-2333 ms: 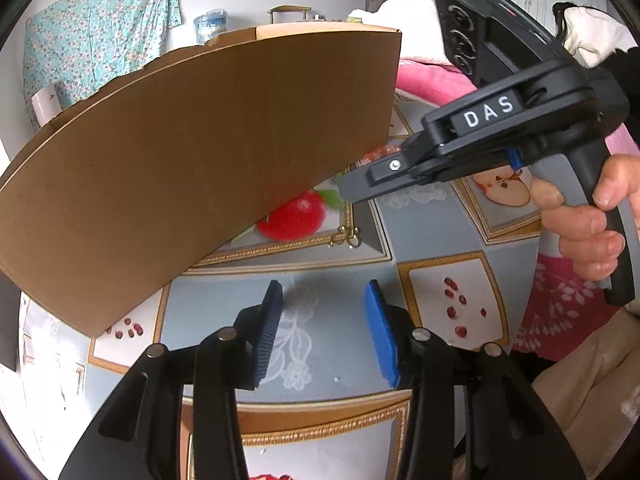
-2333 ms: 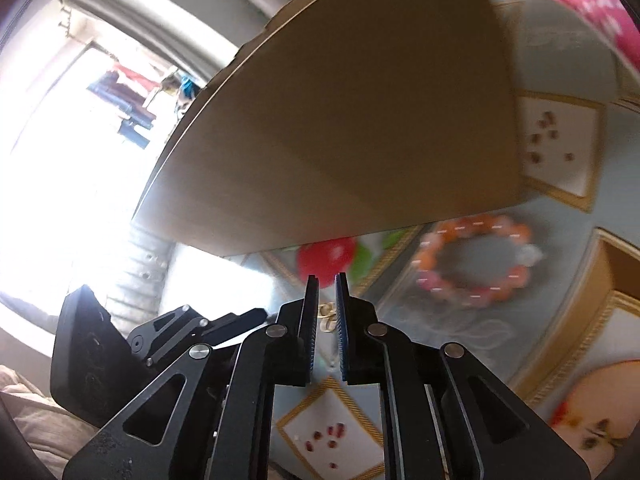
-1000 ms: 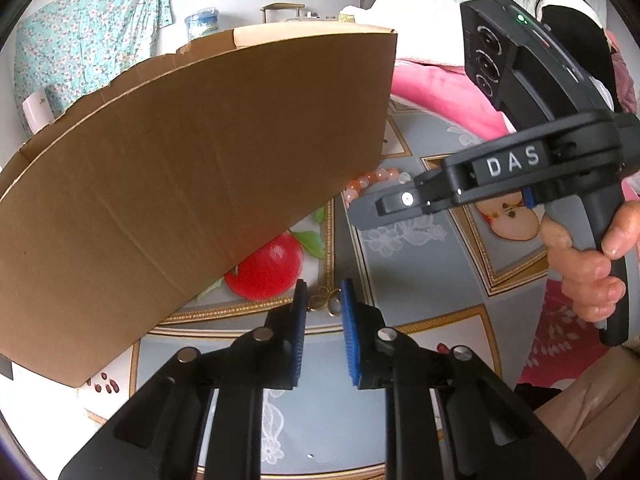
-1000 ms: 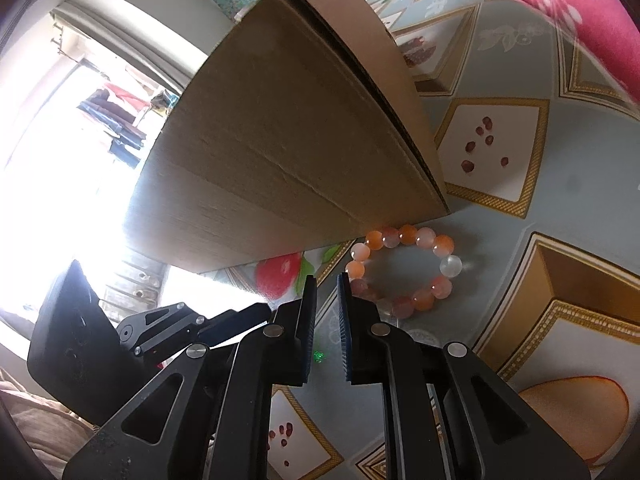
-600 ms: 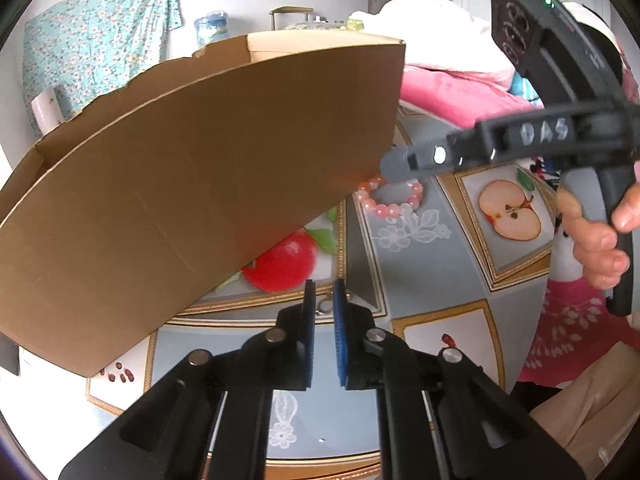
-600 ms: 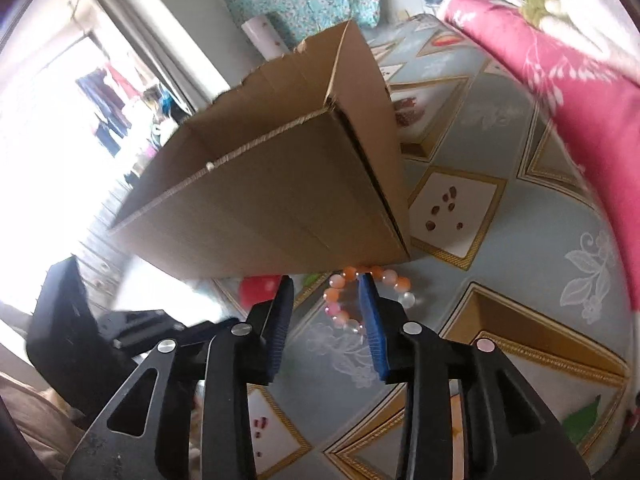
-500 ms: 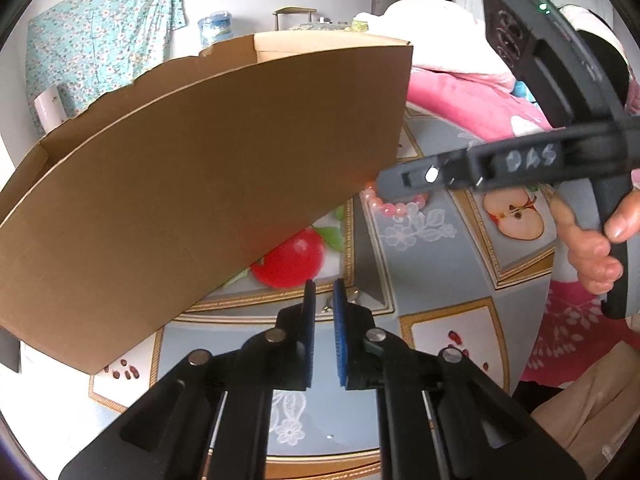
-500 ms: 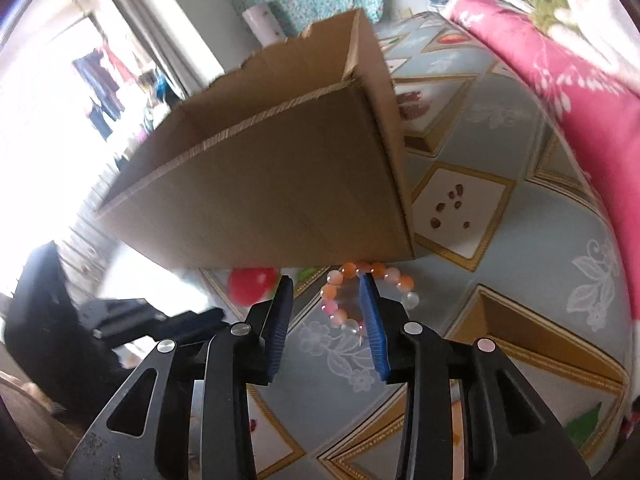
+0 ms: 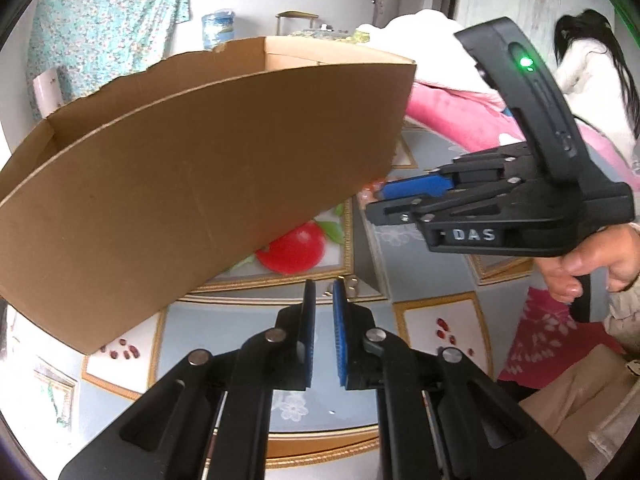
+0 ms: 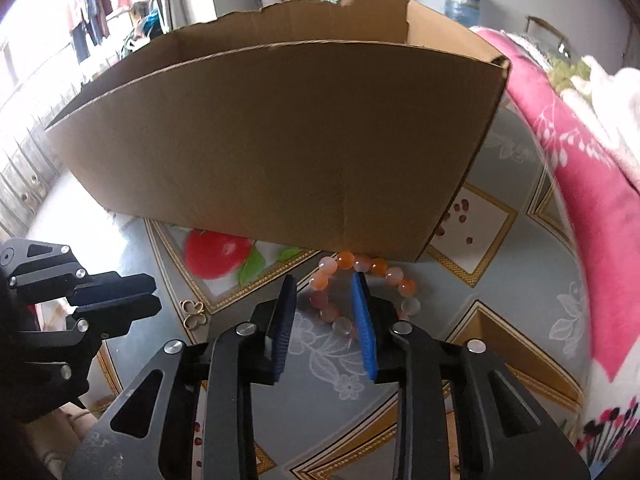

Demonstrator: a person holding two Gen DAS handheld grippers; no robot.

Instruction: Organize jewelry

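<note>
Two blue fingers (image 10: 362, 316) of the right gripper (image 10: 324, 312), spread apart, straddle the near arc of the bead bracelet (image 10: 362, 288) lying flat just before the cardboard box (image 10: 280, 140).

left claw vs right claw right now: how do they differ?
The left claw is nearly shut with nothing between its pads, poised just short of the small gold piece. The right claw is open wide, straddling one side of the orange bead bracelet. The gold piece lies clear of the cardboard box; the bracelet reaches its base. Both claws have blue pads and point at the box.
</note>
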